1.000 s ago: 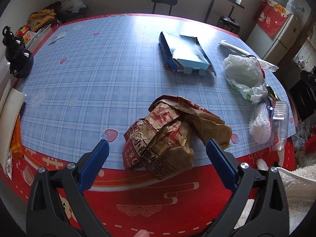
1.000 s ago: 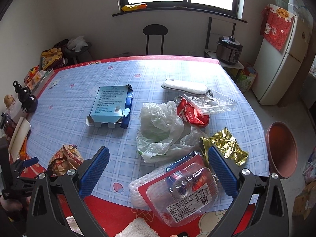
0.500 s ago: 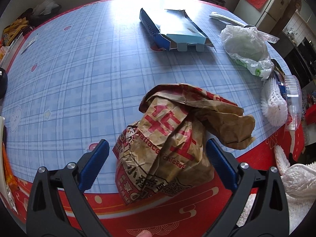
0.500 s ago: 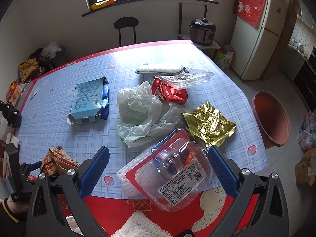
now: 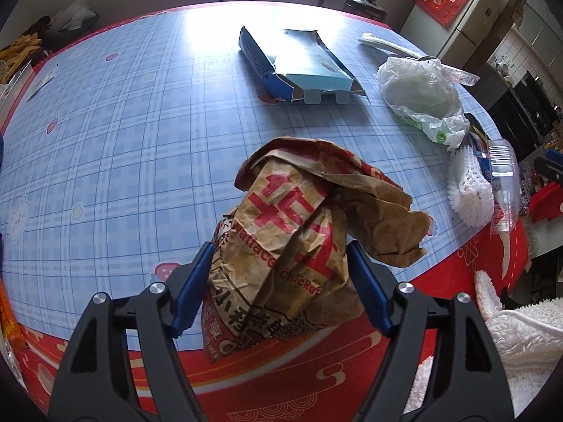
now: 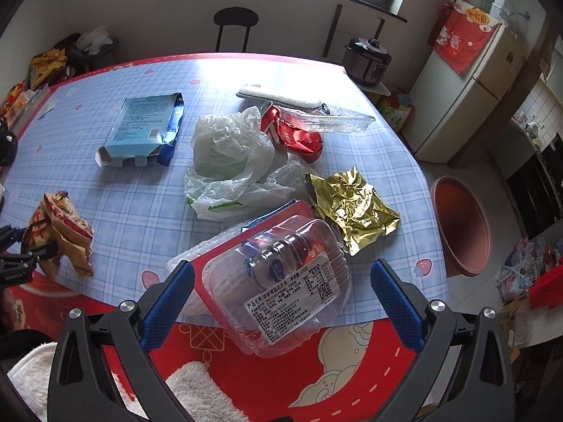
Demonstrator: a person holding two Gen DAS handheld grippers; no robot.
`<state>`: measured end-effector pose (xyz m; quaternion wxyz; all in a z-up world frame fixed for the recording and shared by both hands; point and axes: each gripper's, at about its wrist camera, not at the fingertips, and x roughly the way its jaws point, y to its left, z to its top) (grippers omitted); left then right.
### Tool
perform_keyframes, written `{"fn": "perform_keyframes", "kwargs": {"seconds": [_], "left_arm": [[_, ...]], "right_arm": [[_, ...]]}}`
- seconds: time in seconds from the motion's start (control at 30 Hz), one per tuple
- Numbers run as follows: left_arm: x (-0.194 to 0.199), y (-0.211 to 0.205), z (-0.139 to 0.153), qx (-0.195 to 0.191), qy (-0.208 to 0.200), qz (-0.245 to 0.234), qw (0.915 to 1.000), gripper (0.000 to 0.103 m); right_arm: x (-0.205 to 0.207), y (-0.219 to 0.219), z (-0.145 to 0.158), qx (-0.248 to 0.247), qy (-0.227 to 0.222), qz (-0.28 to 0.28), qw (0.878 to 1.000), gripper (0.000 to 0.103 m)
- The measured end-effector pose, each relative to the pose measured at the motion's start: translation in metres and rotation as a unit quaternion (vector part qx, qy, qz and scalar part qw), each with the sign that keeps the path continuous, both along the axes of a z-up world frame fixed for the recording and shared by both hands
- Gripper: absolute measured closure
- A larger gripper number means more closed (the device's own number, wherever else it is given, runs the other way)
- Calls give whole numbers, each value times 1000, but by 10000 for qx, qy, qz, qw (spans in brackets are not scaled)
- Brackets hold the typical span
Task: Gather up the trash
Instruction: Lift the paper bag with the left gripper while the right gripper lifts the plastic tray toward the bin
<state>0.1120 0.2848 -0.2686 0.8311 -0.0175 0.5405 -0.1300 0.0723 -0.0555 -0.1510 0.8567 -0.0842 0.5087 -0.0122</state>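
one crumpled brown paper bag with red print. one flattened blue carton. one white plastic bag. one crushed red can. one gold foil wrapper. two clear plastic clamshell containers: one labelled near the table edge, one long by the can. one white foam strip. one white mesh sleeve. one pink basin on the floor. one fridge, one rice cooker, one black stool. two grippers, the left and the right.

Both wrist views look down across one table, sharing its middle.
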Motion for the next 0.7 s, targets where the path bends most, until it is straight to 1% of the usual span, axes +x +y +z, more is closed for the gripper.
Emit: {"fn": "perform_keyframes", "kwargs": {"seconds": [0.1, 0.2, 0.27, 0.33, 0.43, 0.57, 0.7], "left_arm": [[0, 7, 14, -143, -158, 169, 9996, 28], [0, 10, 33, -359, -359, 310, 9982, 28], [3, 8, 44, -441, -457, 390, 9972, 28], [4, 4, 54, -539, -533, 421, 9962, 28], [3, -6, 67, -672, -651, 318, 9951, 28], [-1, -22, 74, -693, -722, 117, 9949, 28], [-3, -26, 71, -724, -634, 99, 9953, 28]], "right_arm": [[-9, 8, -11, -170, 116, 282, 9994, 5], [-17, 13, -24, -309, 242, 438, 9983, 7], [-21, 17, -32, -581, 225, 473, 9969, 7], [-23, 21, -40, -770, 215, 603, 9950, 7], [-24, 29, -52, -1033, 255, 795, 9911, 6], [-23, 33, -64, -1142, 344, 871, 9890, 5], [-22, 38, -77, -1385, 320, 948, 9853, 5]]}}
